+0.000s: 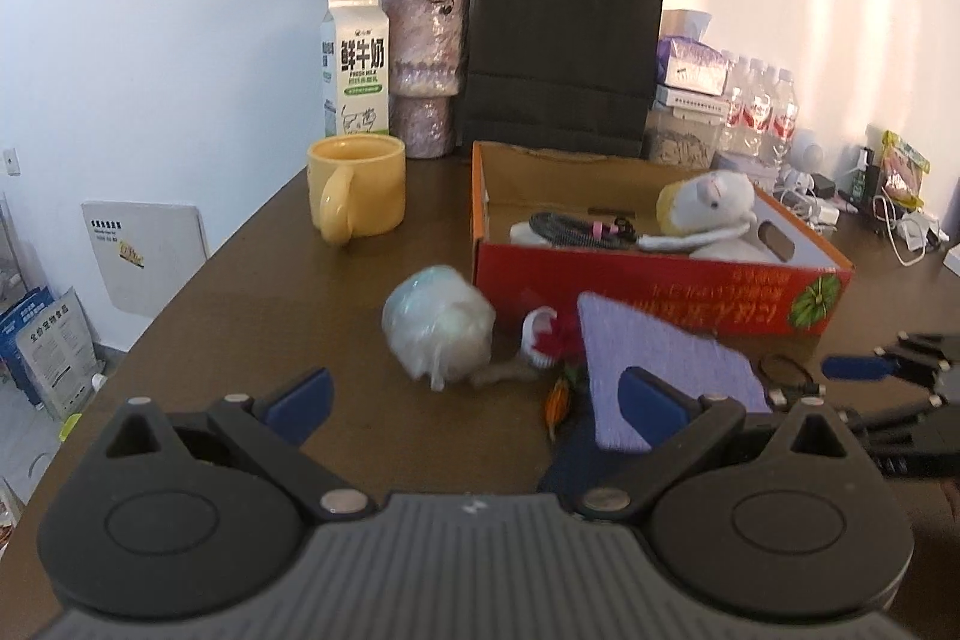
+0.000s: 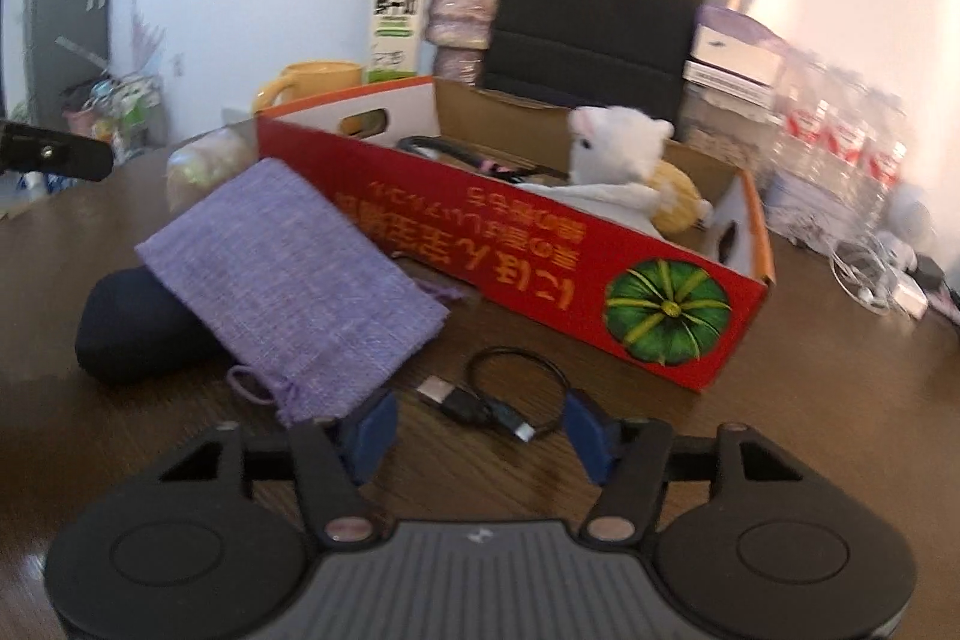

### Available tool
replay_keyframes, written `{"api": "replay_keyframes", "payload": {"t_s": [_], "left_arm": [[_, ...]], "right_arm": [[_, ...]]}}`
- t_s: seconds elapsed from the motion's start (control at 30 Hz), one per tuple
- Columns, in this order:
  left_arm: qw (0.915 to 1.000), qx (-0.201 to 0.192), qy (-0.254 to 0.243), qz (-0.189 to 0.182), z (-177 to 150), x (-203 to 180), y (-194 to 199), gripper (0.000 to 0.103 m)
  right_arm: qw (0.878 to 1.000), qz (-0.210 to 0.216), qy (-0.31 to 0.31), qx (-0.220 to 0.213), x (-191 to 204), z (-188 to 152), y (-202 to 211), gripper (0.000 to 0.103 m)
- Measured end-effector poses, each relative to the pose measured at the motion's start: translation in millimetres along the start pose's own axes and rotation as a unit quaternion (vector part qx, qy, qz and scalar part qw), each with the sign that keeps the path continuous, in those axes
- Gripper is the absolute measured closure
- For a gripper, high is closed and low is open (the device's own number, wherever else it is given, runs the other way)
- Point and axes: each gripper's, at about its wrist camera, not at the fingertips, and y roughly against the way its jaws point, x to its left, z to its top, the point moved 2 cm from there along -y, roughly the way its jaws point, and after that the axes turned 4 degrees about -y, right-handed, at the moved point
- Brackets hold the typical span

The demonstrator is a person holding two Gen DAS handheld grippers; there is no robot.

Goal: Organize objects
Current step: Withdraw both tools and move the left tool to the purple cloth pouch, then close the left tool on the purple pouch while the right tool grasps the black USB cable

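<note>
The short black cable (image 2: 510,400) lies coiled on the worktop (image 2: 810,400), near the red box (image 2: 480,232) and just right of the purple pouch (image 2: 288,280). Our right tool (image 2: 480,430) straddles it, pads not yet pressing. The left tool (image 1: 474,394) is released and empty. We judge the cable light and limp (plugs stiff); take hold at the plugs.

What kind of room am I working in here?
Most likely a home, at a lived-in dining or side table: a vase of dried roses and a milk carton stand against the wall, with chargers and cables heaped at the far end.
</note>
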Motion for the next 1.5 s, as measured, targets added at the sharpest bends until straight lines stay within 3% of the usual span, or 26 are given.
{"api": "replay_keyframes", "payload": {"t_s": [0.17,0.23,0.4,0.8,0.97,1.23,1.5], "left_arm": [[1.0000,0.000,0.004,0.003,-6.1,3.6,12.0,0.000],[1.0000,-0.002,0.005,0.003,-6.4,4.0,15.7,0.000],[1.0000,0.000,0.006,0.003,-5.4,1.5,15.7,0.000],[0.9997,0.014,-0.012,-0.018,-3.8,-28.0,0.2,0.000],[0.9988,0.016,-0.030,-0.035,-0.2,-52.7,-12.8,0.000],[0.9953,0.016,-0.081,-0.050,4.3,-104.5,-42.9,0.000],[0.9925,0.015,-0.121,-0.001,-2.9,-127.6,-69.0,0.000]], "right_arm": [[1.000,0.024,0.012,0.003,-5.9,5.4,-11.1,0.065],[0.999,0.047,0.004,0.005,-8.6,6.1,-12.9,0.078],[0.997,0.074,-0.034,0.004,-13.5,2.4,-11.7,0.090],[0.995,0.030,-0.088,-0.046,-20.4,-6.7,9.1,0.091],[0.994,-0.002,-0.086,-0.060,-16.9,-8.2,15.6,0.091],[0.993,-0.015,-0.095,-0.067,-18.0,-9.8,19.6,0.091],[0.991,-0.023,-0.114,-0.069,-22.9,-11.8,21.0,0.091]]}}
